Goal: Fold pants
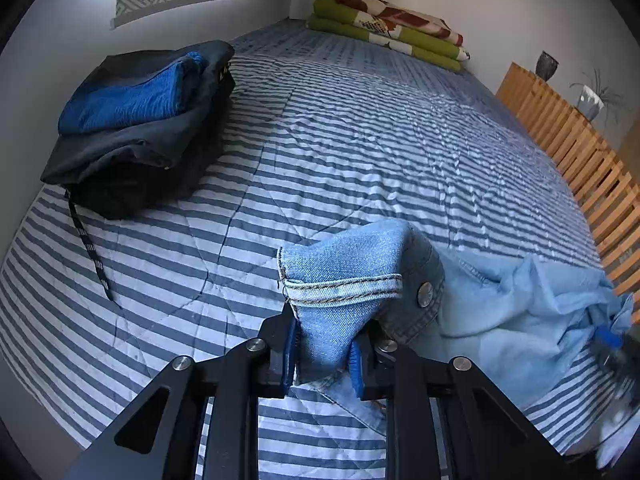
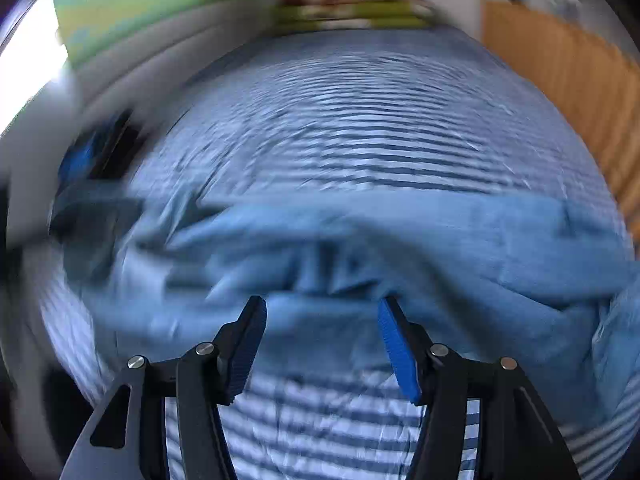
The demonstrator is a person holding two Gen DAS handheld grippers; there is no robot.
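Note:
Light blue denim pants [image 1: 348, 256] lie bunched on the striped bedcover [image 1: 320, 120], with the waistband corner and its metal button [image 1: 425, 294] lifted. My left gripper [image 1: 324, 344] is shut on that corner; both blue pads press the denim from either side. In the blurred right wrist view the pants [image 2: 360, 232] stretch across the bed from left to right. My right gripper [image 2: 322, 320] stands open, with its fingertips at the near edge of the cloth. Nothing is pinched between its pads.
A stack of folded dark and blue clothes [image 1: 140, 120] sits at the left near the wall, a black drawstring [image 1: 88, 248] trailing from it. Folded green and red blankets [image 1: 384, 28] lie at the far end. A wooden slatted rail [image 1: 580, 152] runs along the right side.

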